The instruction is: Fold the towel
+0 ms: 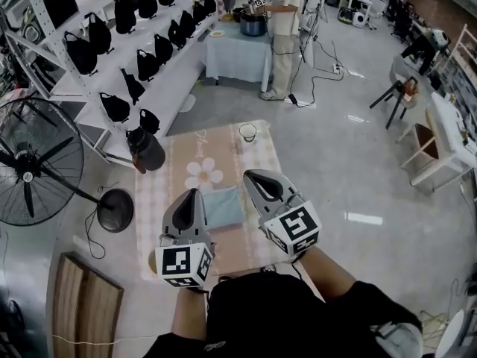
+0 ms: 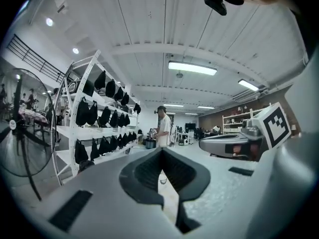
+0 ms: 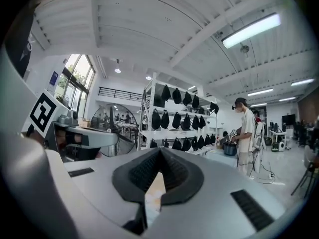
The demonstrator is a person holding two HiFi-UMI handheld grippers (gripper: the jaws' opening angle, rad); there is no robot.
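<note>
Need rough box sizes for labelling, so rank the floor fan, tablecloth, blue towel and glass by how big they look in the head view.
1. tablecloth
2. floor fan, cut off at the frame's left edge
3. blue towel
4. glass

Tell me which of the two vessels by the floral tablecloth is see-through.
The small glass at the tablecloth's far edge: it is clear, while the jug at the left edge is dark and opaque.
</note>
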